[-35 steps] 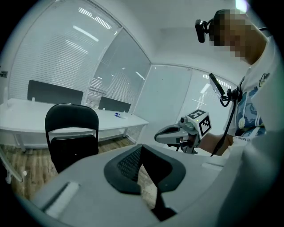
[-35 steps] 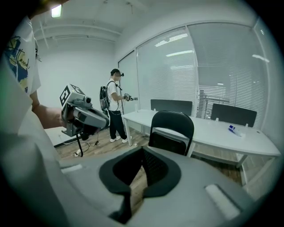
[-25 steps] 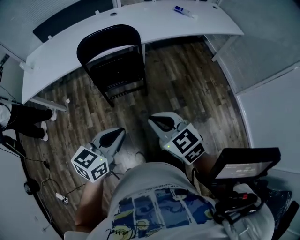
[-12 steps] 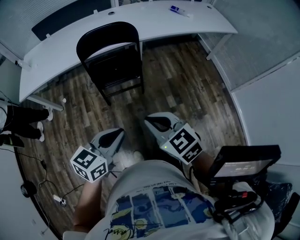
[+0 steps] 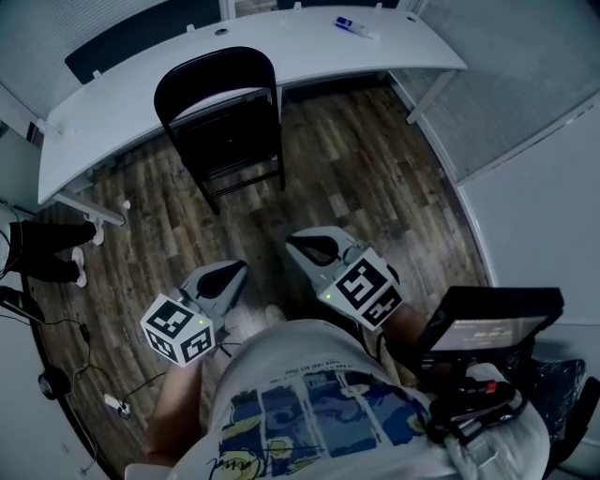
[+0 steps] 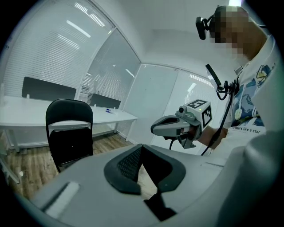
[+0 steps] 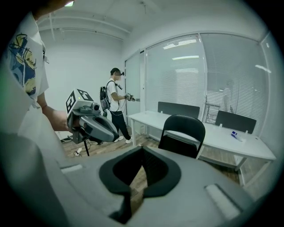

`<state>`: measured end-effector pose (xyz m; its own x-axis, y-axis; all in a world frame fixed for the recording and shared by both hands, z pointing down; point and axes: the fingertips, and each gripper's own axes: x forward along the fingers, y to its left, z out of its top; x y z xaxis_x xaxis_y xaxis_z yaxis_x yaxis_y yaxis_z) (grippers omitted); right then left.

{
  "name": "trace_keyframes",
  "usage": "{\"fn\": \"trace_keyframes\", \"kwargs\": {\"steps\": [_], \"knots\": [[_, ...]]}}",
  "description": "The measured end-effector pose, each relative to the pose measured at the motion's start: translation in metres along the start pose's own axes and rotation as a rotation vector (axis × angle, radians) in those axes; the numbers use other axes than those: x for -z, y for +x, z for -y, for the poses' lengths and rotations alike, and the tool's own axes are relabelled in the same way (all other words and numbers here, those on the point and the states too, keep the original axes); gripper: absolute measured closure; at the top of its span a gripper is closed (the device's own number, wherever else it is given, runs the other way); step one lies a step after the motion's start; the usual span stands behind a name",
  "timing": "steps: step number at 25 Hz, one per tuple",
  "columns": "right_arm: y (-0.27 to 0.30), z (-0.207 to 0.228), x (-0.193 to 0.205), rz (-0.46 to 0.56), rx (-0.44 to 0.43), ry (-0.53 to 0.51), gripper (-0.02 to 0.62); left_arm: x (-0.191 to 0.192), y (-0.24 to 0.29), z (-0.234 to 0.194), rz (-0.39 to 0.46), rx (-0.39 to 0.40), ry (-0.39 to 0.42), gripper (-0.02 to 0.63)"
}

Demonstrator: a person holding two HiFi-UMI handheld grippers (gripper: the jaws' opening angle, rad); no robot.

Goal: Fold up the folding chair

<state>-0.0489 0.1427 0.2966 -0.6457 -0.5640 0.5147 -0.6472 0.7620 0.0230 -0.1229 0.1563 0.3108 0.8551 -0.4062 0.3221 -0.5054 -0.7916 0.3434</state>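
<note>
A black folding chair (image 5: 225, 122) stands unfolded on the wood floor, its back toward me and its seat facing the long white desk (image 5: 141, 80); it also shows in the left gripper view as the chair (image 6: 70, 133) and in the right gripper view as the chair (image 7: 182, 135). My left gripper (image 5: 238, 269) and right gripper (image 5: 292, 246) hang side by side near my body, well short of the chair. Both are shut with nothing between their jaws. Each gripper sees the other: the right gripper (image 6: 155, 129) and the left gripper (image 7: 113, 132).
A small blue-and-white object (image 5: 354, 26) lies on the desk. Another person (image 7: 114, 104) stands at the left by the glass wall, legs visible (image 5: 47, 248). Cables (image 5: 80, 384) trail on the floor at lower left. A white wall panel (image 5: 534, 216) bounds the right side.
The chair and desk have shifted slightly up and left in the head view. Both grippers keep their pose near my body.
</note>
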Motion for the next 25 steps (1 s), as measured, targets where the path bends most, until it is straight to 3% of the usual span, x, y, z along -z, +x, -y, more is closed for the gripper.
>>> {"fn": "trace_keyframes", "kwargs": {"steps": [25], "knots": [[0.0039, -0.0032, -0.0069, -0.007, -0.005, -0.037, 0.592, 0.0036, -0.0032, -0.0081, 0.004, 0.001, -0.012, 0.603]]}}
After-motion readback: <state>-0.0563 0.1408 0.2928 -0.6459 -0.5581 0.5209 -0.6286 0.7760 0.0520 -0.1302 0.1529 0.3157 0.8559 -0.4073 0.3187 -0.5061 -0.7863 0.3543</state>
